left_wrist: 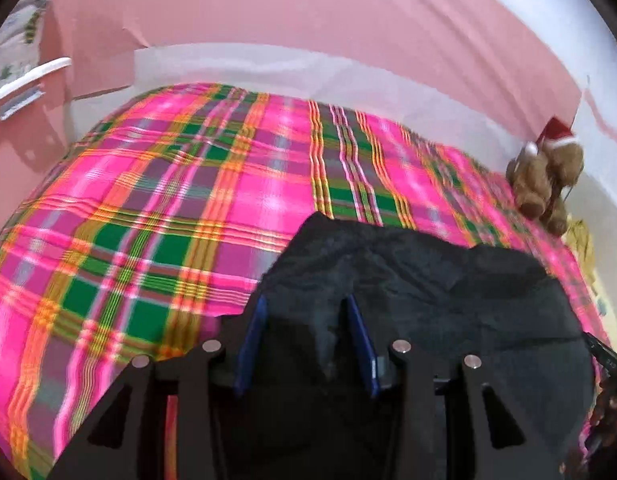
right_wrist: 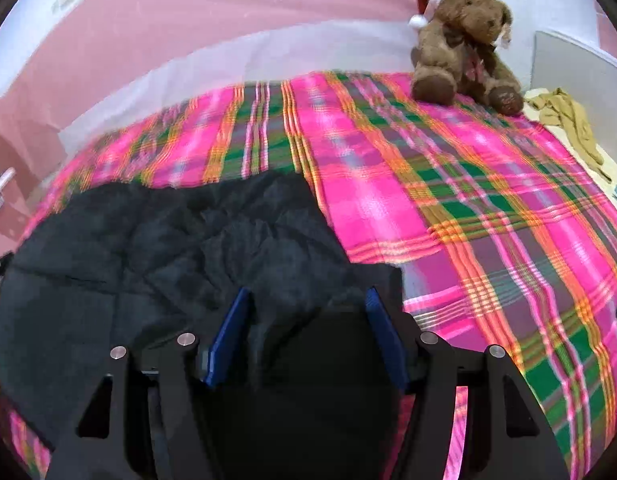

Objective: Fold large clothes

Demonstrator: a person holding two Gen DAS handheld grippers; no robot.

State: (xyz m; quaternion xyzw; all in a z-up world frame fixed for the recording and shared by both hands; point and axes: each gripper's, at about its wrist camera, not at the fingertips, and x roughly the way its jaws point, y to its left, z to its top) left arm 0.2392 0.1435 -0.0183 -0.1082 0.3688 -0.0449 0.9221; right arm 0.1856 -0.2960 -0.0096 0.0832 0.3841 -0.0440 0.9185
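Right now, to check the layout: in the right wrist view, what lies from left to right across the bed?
Dark garment → bare plaid bedspread → teddy bear in Santa hat → crumpled yellow cloth.

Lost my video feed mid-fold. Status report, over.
Left gripper and right gripper: dark cloth between both pairs of fingers, grip unconfirmed. Black garment bunched on plaid bedspread. Teddy bear at far corner, clear of the fold.

a pink wall (left_wrist: 308,8) with a white lower band backs a bed under a plaid cover (left_wrist: 148,208).
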